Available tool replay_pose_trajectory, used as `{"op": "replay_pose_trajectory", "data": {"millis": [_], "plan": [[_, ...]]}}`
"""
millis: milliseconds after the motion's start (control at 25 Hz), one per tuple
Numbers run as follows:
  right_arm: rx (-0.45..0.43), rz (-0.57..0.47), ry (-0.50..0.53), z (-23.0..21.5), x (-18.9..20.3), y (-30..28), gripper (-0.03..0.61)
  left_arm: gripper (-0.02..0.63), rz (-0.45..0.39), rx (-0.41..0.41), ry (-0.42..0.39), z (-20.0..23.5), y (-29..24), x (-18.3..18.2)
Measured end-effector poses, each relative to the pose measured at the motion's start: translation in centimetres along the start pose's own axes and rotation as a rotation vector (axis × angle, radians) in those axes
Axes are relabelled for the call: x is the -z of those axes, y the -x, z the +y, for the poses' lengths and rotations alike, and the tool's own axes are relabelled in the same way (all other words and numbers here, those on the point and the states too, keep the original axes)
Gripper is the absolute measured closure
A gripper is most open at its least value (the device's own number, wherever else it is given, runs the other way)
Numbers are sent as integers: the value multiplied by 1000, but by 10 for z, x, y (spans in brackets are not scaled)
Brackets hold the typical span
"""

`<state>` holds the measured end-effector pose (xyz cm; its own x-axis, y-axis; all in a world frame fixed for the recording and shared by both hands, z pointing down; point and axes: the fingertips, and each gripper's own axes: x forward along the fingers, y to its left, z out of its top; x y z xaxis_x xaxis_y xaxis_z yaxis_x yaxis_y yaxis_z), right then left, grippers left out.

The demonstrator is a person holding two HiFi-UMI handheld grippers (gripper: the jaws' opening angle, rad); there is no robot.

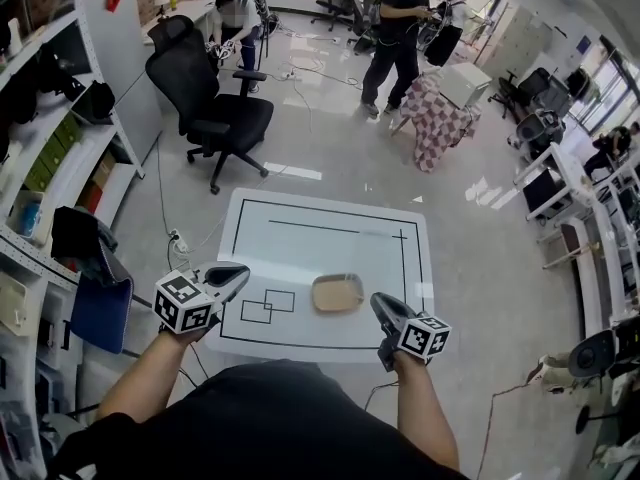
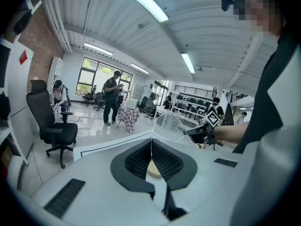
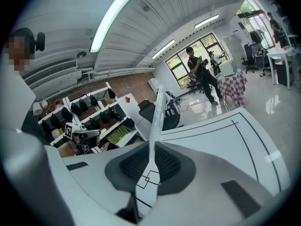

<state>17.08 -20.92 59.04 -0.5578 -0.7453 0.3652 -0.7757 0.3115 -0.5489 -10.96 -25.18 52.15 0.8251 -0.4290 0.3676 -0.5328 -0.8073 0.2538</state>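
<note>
A white table (image 1: pixel 300 238) with black lines drawn on it is in front of me. A shallow tan dish (image 1: pixel 337 293) lies near its front edge, between my two grippers. My left gripper (image 1: pixel 238 271) hovers over the table's front left corner, next to two drawn overlapping rectangles (image 1: pixel 268 307). Its jaws are shut tip to tip (image 2: pixel 151 147), and the tan dish (image 2: pixel 153 169) shows through the slit below them. My right gripper (image 1: pixel 380 303) hovers just right of the dish, with its jaws also pressed together (image 3: pixel 151 157). Neither gripper holds anything that I can see.
A black office chair (image 1: pixel 215 108) stands on the floor beyond the table. Shelving (image 1: pixel 50 158) lines the left wall. A person (image 1: pixel 398 38) stands at the back near a small table with a checked cloth (image 1: pixel 440 123). White desks (image 1: pixel 560 183) run along the right.
</note>
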Motion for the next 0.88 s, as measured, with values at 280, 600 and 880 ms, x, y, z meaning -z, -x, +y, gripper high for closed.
{"op": "replay_pose_trajectory", "data": {"millis": [280,600,880], "plan": [[38,-69,84,19,-20,24,528,592,-23,7,-24,-12,10,-12],[68,-112,124,25,-29,39,528,592,-26,14,-39,-17,17,-11],[76,-137,138,32,-33,46,528,592,-21,17,-50,-20,21,-12]]}}
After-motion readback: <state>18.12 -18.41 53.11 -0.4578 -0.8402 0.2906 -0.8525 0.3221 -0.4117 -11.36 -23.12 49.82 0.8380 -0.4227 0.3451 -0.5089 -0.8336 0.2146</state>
